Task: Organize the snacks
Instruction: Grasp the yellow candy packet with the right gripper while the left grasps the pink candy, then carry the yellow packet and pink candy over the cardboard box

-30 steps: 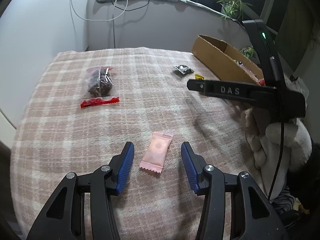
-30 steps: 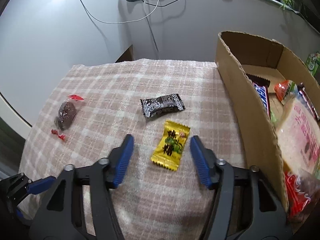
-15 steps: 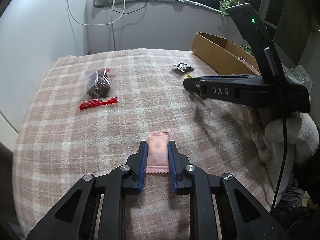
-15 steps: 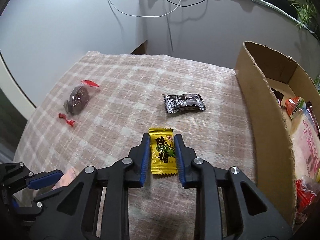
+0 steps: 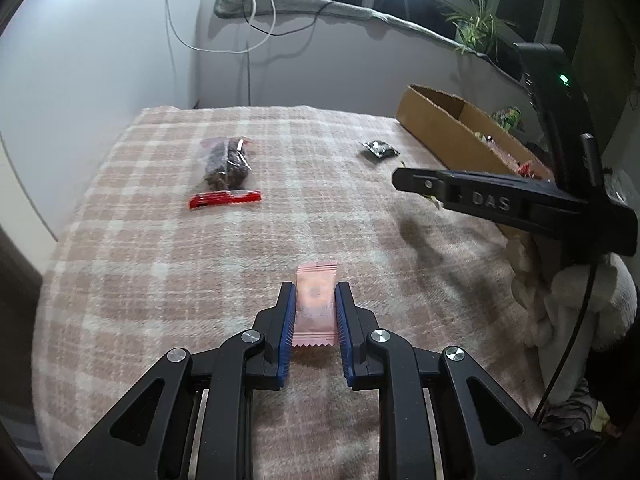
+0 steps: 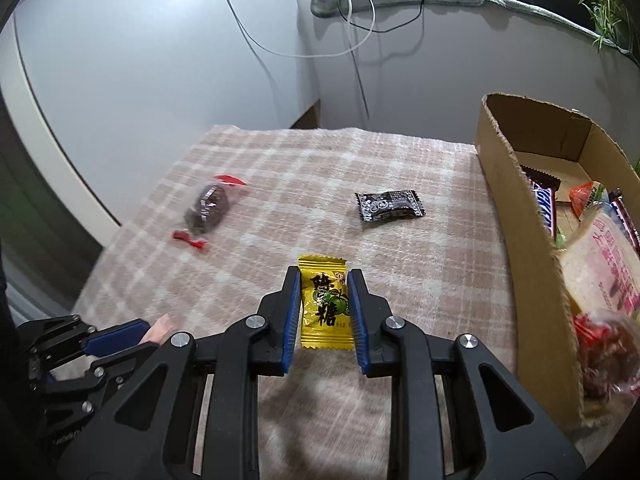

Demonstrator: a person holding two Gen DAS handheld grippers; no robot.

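Observation:
My left gripper (image 5: 315,294) is shut on a pink candy packet (image 5: 315,304) and holds it just above the plaid blanket (image 5: 160,264). My right gripper (image 6: 324,282) is shut on a yellow candy packet (image 6: 324,304), lifted a little over the blanket (image 6: 420,264). A black candy packet (image 6: 389,205) lies ahead of it, also seen in the left wrist view (image 5: 380,149). A clear bag of dark snacks with a red seal (image 5: 226,168) lies at the far left. The cardboard box (image 6: 516,200) with several snacks stands at the right.
The right gripper's body (image 5: 512,204) crosses the right side of the left wrist view. The left gripper (image 6: 116,336) shows at the lower left of the right wrist view. A wall with cables stands behind the bed. A fluffy white thing (image 5: 568,304) lies at the right edge.
Both grippers closed from open onto their packets, the left on the pink one and the right on the yellow one, and both have lifted slightly from the blanket.

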